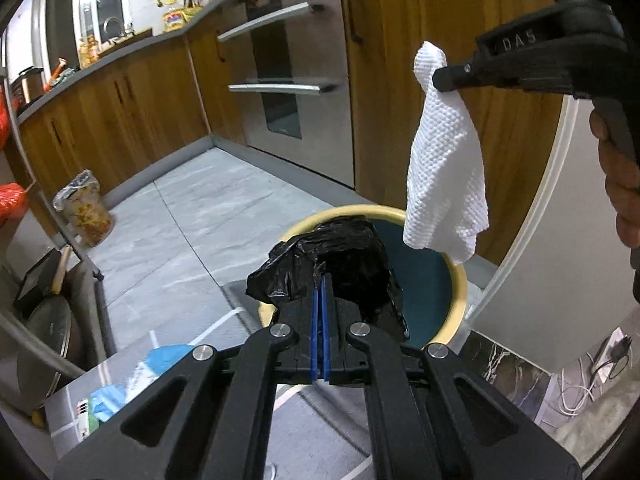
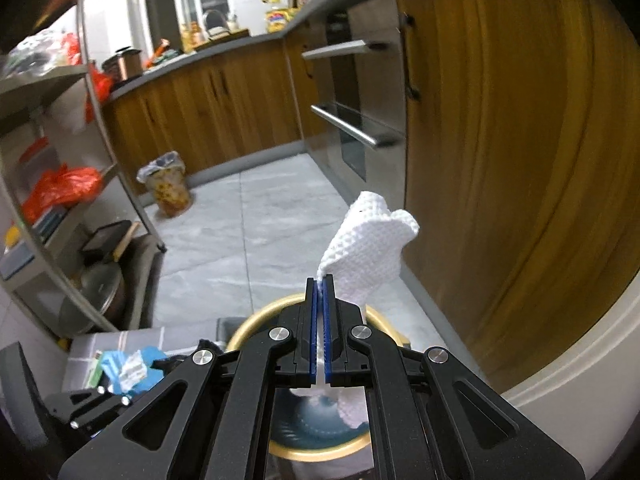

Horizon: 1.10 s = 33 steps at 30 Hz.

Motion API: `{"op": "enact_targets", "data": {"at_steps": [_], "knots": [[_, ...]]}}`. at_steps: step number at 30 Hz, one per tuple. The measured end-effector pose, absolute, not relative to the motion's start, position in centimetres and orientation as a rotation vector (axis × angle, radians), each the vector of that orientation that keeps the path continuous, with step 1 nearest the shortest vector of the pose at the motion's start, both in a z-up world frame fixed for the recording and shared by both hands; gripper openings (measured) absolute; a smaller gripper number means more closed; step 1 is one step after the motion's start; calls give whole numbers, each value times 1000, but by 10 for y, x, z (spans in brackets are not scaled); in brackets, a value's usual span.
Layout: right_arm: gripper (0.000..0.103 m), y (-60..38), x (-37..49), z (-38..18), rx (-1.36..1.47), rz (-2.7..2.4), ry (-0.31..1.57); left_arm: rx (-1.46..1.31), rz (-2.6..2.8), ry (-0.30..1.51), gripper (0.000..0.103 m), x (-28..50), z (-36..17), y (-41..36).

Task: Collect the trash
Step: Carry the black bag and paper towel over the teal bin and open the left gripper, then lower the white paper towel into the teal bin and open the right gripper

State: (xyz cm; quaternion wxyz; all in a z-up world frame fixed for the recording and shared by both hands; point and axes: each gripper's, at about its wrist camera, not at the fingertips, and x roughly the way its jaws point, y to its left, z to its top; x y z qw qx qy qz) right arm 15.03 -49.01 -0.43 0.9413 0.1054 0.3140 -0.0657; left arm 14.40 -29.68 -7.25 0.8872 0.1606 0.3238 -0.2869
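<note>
The left gripper (image 1: 322,280) is clamped tight on a crumpled black plastic bag (image 1: 332,264), which hides much of the round yellow-rimmed bin with a teal inside (image 1: 448,292) beneath it. At two o'clock in the left wrist view, the right gripper (image 1: 440,78) pinches a white embossed paper towel (image 1: 444,160) that hangs above the bin's rim; a hand (image 1: 620,192) is cut off at the edge. At nine o'clock stands a small lined patterned waste basket (image 1: 84,212) on the grey tiled floor (image 1: 180,232). Blue and white packaging (image 2: 124,368) at seven o'clock in the right wrist view is hard to make out.
</note>
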Motion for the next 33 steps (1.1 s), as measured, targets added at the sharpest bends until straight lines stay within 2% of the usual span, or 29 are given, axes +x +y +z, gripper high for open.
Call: {"op": "enact_targets", "data": {"at_steps": [21,22,24,25,26,27,28,29,33], "knots": [[6,-485,200,-71,276,-134,788,373,-589,777,1,199,-134,-322],[8,-483,200,-71,268,-137,792,371,-583,778,2,201,-135,-320],[24,-482,200,-70,269,-137,789,361,-573,778,3,202,-133,-315],[29,-482,199,-68,271,-136,785,353,-572,777,8,203,-132,-313],[34,-482,198,-67,270,-138,776,347,-568,775,18,202,-130,-312],[36,-481,196,-64,268,-140,768,344,-559,764,24,201,-126,-310],[36,-480,194,-63,268,-139,762,342,-553,754,35,199,-123,-308],[39,-479,192,-60,269,-137,754,335,-547,740,39,197,-119,-305],[54,-475,181,-51,273,-136,728,315,-526,722,46,188,-104,-294]]}}
